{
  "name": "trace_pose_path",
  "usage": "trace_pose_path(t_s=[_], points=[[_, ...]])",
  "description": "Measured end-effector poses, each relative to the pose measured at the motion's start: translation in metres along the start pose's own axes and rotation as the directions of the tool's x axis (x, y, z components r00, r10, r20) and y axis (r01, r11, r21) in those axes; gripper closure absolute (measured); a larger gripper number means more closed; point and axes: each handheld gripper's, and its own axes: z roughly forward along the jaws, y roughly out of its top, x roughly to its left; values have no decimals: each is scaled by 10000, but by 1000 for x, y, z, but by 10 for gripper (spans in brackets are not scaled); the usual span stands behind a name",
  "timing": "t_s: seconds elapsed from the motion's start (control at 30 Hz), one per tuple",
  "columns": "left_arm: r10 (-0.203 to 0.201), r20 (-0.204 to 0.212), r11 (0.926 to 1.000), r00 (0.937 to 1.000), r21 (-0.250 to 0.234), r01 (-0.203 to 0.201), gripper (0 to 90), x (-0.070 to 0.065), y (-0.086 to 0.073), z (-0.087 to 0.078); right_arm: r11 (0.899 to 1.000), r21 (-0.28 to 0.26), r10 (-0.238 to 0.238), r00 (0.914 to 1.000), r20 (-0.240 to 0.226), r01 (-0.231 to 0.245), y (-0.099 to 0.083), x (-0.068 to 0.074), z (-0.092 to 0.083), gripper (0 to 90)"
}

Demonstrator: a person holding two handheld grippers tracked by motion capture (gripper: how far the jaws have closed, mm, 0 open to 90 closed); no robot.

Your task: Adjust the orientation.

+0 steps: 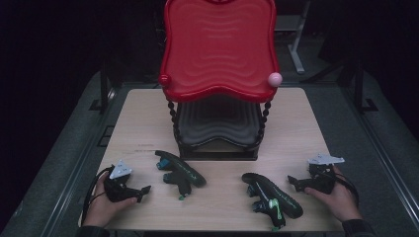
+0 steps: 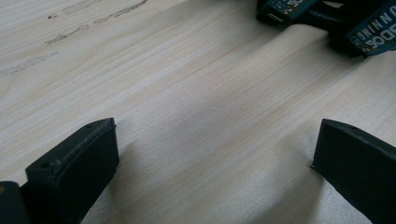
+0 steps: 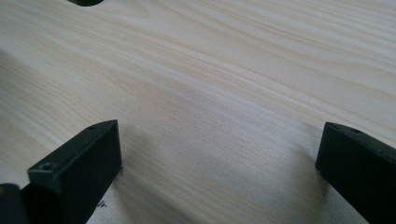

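Note:
Two dark shoes with teal and green trim lie on the wooden table (image 1: 143, 123). The left shoe (image 1: 180, 170) lies just right of my left gripper (image 1: 144, 190), which rests low on the table with its jaws wide apart and nothing between them. In the left gripper view the jaws of that gripper (image 2: 212, 154) frame bare wood, and the shoe's teal label (image 2: 373, 35) shows at the top right. The right shoe (image 1: 272, 195) lies left of my right gripper (image 1: 291, 181), also open. In the right gripper view its jaws (image 3: 219, 158) stand over bare wood.
A two-tier stand sits at the table's far middle: a red wavy tray (image 1: 220, 49) on top, a black tray (image 1: 217, 123) below, on twisted posts. A pink knob (image 1: 274, 78) and a red knob (image 1: 164, 79) mark its front corners. Dark floor surrounds the table.

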Motion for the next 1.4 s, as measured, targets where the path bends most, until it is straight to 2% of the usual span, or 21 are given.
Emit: trace_pose_path(t_s=[0.07, 0.17, 0.37, 0.43, 0.57, 0.7, 0.73, 0.77, 0.8, 0.83, 0.87, 0.93, 0.97, 1.0, 1.03, 1.07, 1.17, 1.27, 1.3, 1.4], points=[[42, 47, 10000, 10000, -84, -41, 3, 0, 0, -1, 10000, 0, -1, 10000, 0, 1, 0, 0, 0, 0], [104, 151, 9999, 9998, -34, -103, 76, 2, 1, -4, 10000, 3, 4, 10000, 2, -4, 0, 0, 0, 0], [-118, 565, 9998, 9983, 138, 111, 298, 6, 0, -15, 10000, 1, 0, 10000, -2, 0, 0, 0, 0, 0], [-177, 583, 9997, 9981, 152, 169, 327, 6, 0, -18, 10000, 0, 1, 10000, -2, -1, 0, 0, 0, 0], [13, 726, 10000, 9974, 44, -16, 378, 3, 1, -23, 10000, 2, -2, 10000, -2, 2, 0, 0, 0, 0], [307, 1288, 9994, 9912, -205, -283, 459, -6, 7, -25, 10000, 2, 16, 10000, 19, -16, 0, 0, 0, 0], [307, 1288, 9994, 9912, -205, -283, 482, -6, 7, -25, 10000, 2, 16, 10000, 19, -16, 0, 0, 0, 0], [615, 1538, 9980, 9862, -210, -590, 507, -10, 9, -25, 10000, 3, 35, 10000, 43, -35, 0, 1, 0, 0], [615, 1538, 9980, 9862, -210, -590, 519, -10, 9, -25, 10000, 6, 40, 10000, 44, -40, 0, 1, 0, 0], [779, 1806, 9969, 9805, -222, -751, 528, -14, 11, -24, 10000, 4, 38, 10000, 43, -38, 0, 1, 0, 0], [801, 1905, 9967, 9784, -251, -767, 535, -17, 12, -23, 10000, 8, 44, 10000, 44, -44, 0, 1, 0, 0], [888, 1959, 9960, 9766, -241, -857, 546, -19, 13, -22, 10000, 4, 40, 10000, 43, -40, 0, 1, 0, 0], [1026, 2069, 9946, 9730, -377, -968, 553, -24, 17, -20, 10000, 1, 43, 10000, 43, -43, 0, 1, 0, 0], [1026, 2069, 9946, 9730, -377, -968, 560, -24, 17, -20, 10000, 1, 43, 10000, 43, -43, 0, 1, 0, 0], [1149, 2176, 9928, 9692, -584, -1046, 570, -28, 22, -18, 10000, 2, 43, 10000, 43, -43, 0, 1, 0, 0], [1149, 2176, 9928, 9692, -584, -1046, 580, -28, 22, -18, 10000, 2, 43, 10000, 43, -43, 0, 1, 0, 0], [1294, 2315, 9899, 9642, -868, -1120, 600, -35, 29, -14, 10000, 1, 42, 10000, 44, -42, 0, 1, 0, 0], [1388, 2304, 9885, 9632, -912, -1206, 603, -37, 31, -11, 10000, 1, 38, 10000, 41, -38, 0, 1, 0, 0], [1447, 2405, 9878, 9598, -923, -1258, 602, -39, 33, -9, 10000, 1, 38, 10000, 40, -38, 0, 1, 0, 0], [1520, 2538, 9869, 9553, -912, -1328, 586, -41, 35, -4, 10000, 4, 31, 10000, 35, -31, -1, 1, -1, 0]])
